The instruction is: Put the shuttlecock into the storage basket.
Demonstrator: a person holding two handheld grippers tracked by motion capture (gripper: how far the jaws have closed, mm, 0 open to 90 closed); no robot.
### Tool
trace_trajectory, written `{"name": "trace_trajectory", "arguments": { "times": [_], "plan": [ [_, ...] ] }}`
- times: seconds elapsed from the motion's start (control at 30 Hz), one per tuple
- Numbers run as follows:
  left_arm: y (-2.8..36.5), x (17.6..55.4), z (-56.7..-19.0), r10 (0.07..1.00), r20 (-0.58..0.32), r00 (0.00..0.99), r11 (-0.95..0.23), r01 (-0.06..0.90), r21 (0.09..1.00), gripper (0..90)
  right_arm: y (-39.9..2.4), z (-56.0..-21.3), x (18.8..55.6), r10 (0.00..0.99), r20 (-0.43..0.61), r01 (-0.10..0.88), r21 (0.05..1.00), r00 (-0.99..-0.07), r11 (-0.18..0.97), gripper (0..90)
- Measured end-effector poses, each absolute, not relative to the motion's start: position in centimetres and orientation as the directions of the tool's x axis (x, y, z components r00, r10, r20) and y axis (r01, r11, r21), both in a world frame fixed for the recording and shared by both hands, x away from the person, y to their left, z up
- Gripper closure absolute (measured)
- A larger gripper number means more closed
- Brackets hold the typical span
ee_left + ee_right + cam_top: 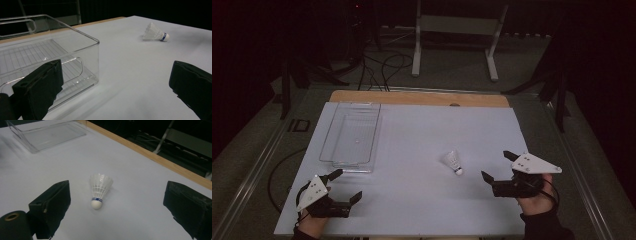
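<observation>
Shuttlecock (453, 162) lies on its side on the table (412, 200), just left of your right gripper (497, 167), cork end toward you; jaws wide apart, empty. Left gripper (347, 185) also spread, by the clear bin (349, 132)

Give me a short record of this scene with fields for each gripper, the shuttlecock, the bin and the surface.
left gripper: open, near the table's front left, holding nothing
right gripper: open, aimed at the shuttlecock, not touching it
white feather shuttlecock: lying on its side, cork toward the person
clear plastic bin: empty, left half of table
white table: wooden strip along far edge
</observation>
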State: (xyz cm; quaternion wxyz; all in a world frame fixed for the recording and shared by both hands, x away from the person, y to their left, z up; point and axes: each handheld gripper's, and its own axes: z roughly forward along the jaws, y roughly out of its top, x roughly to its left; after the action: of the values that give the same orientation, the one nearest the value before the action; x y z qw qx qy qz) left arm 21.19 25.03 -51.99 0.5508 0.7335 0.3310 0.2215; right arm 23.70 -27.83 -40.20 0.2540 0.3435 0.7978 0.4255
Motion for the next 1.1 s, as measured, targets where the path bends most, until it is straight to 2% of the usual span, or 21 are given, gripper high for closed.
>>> {"name": "trace_trajectory", "arguments": {
  "times": [0.57, 1.1],
  "plan": [
    [25.0, 21.2, -52.0, 0.727, -0.04, 0.685, -0.174, 0.24, 0.955, 0.1, -25.8, -39.2, 25.5, 0.721, -0.128, 0.322, 0.833, -0.681, 0.451, 7.2],
    [25.0, 21.2, -52.0, 0.727, -0.044, 0.686, -0.171, 0.242, 0.955, 0.2, -23.6, -39.5, 27.2, 0.697, -0.126, 0.346, 0.797, -0.706, 0.494, 7.2]
  ]
}}
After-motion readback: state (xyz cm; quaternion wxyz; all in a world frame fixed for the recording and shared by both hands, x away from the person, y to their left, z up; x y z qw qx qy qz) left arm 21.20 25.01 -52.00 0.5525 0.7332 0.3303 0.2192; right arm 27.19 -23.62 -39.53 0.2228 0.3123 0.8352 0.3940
